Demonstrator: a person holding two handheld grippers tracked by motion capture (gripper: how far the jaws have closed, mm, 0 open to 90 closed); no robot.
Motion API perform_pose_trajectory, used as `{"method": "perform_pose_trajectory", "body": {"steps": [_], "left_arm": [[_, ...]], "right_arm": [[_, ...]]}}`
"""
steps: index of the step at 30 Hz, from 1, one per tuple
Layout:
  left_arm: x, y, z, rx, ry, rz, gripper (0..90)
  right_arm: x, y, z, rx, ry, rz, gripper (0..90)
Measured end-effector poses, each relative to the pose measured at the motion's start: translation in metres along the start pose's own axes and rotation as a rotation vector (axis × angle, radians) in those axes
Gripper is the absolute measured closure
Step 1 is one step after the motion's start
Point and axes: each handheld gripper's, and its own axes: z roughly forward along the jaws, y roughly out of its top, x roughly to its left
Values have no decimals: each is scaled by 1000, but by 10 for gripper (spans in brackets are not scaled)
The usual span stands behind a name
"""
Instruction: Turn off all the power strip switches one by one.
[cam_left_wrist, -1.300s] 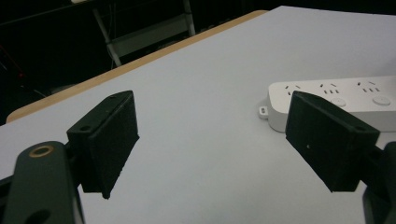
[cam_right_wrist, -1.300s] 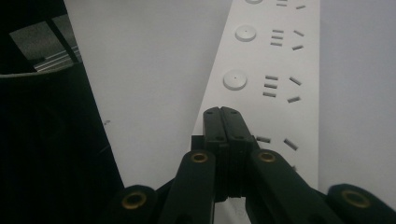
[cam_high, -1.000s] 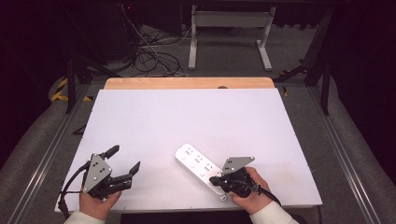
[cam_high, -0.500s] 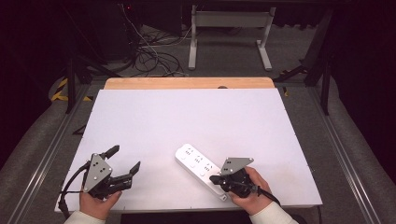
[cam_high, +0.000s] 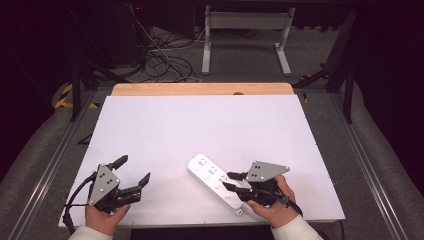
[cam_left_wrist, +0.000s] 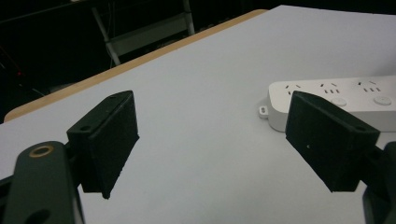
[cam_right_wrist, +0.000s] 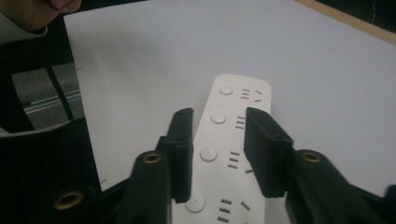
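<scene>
A white power strip (cam_high: 207, 170) with several sockets and round buttons lies flat and slantwise on the white table top (cam_high: 200, 125), near the front. My right gripper (cam_high: 229, 181) hovers over the strip's near half, pointing along it. Its jaws have just been opening and now stand partly apart. In the right gripper view the strip (cam_right_wrist: 233, 100) runs below and between the right gripper's (cam_right_wrist: 218, 126) jaws, with neither pad pressing on it. My left gripper (cam_high: 133, 170) rests at the front left, wide open and holding nothing. The left gripper view has the left gripper (cam_left_wrist: 215, 130) aimed across the table, with the strip's far end (cam_left_wrist: 336, 91) behind its right jaw.
A wooden strip (cam_high: 200, 89) borders the table's far edge. Beyond it, on the dark floor, lie tangled cables (cam_high: 160, 60) and a metal stand (cam_high: 245, 30). The table's front edge (cam_high: 200, 222) runs just ahead of both hands. Metal rails flank the table.
My right gripper has lifted a little off the strip's near end and its jaws have parted. The strip and the left gripper have not moved.
</scene>
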Motion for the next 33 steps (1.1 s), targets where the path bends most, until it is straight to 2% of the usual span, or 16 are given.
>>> {"method": "perform_pose_trajectory", "body": {"steps": [2,6,11,14,17,19,21,23,27,33], "left_arm": [[0,0,0,2,0,0,176],[1,0,-1,0,2,0,174],[1,0,-1,-1,-5,0,169],[2,0,-1,-1,-11,-6,163],[2,-1,0,-2,-38,-6,131],[2,-1,1,-1,-45,4,120],[2,-1,1,7,-50,11,119],[2,-2,1,12,-51,14,118],[4,-3,1,24,-52,-9,118],[7,-8,-3,29,-49,-34,117]], "right_arm": [[-6,0,-4,-21,-9,-1,536],[-18,-1,-17,-62,-70,-1,349],[-36,-7,-34,-98,-138,43,249],[-49,-15,-42,-108,-166,103,221],[-60,-24,-47,-108,-189,150,214],[-65,-31,-50,-103,-210,159,214],[-70,-39,-52,-107,-210,176,208],[-74,-47,-53,-102,-224,173,196],[-79,-65,-51,-82,-242,167,177],[-81,-85,-51,-59,-253,179,176]]}}
